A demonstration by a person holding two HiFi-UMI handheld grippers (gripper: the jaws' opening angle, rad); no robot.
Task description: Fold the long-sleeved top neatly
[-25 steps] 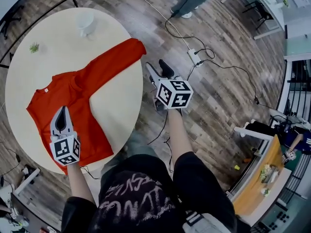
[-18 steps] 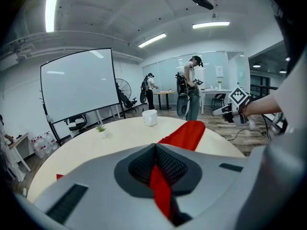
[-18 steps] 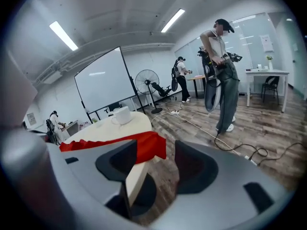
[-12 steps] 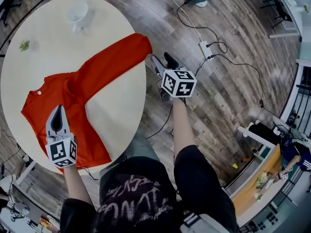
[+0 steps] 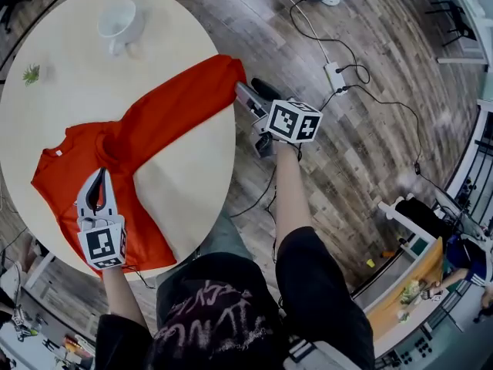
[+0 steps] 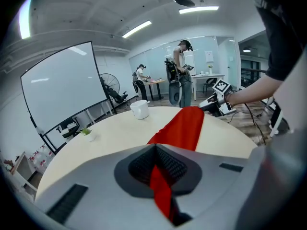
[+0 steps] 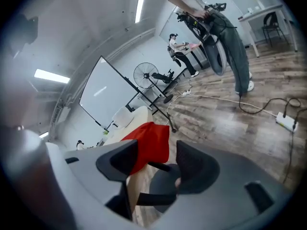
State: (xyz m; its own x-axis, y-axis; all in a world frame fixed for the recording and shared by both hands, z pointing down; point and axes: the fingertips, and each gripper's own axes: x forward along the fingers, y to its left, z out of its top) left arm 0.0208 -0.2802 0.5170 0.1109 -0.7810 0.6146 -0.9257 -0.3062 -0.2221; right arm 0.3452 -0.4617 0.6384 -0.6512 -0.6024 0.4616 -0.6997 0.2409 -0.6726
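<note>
Since the earlier frame we have brought the right gripper [image 5: 248,89] lower and closer to the sleeve end [image 5: 223,69]. The left gripper [image 5: 98,182] has sunk a little over the body of the long-sleeved top [image 5: 142,133].

The red top lies spread on the round counter [image 5: 181,183]. Its body is under and around the left fingers [image 5: 94,195]. One sleeve runs away from them across the counter to the edge just in front of the right fingers [image 5: 245,97]. In the left gripper view our left fingers [image 6: 139,164] are closed on a fold of the red cloth. In the right gripper view our right fingers [image 7: 117,162] stand about half apart and press on nothing. The sleeve end [image 7: 149,143] hangs over the counter edge just ahead of them, partly behind one finger.

A white cup [image 5: 117,23] and a small plant [image 5: 31,74] stand well beyond the left fingers.
</note>
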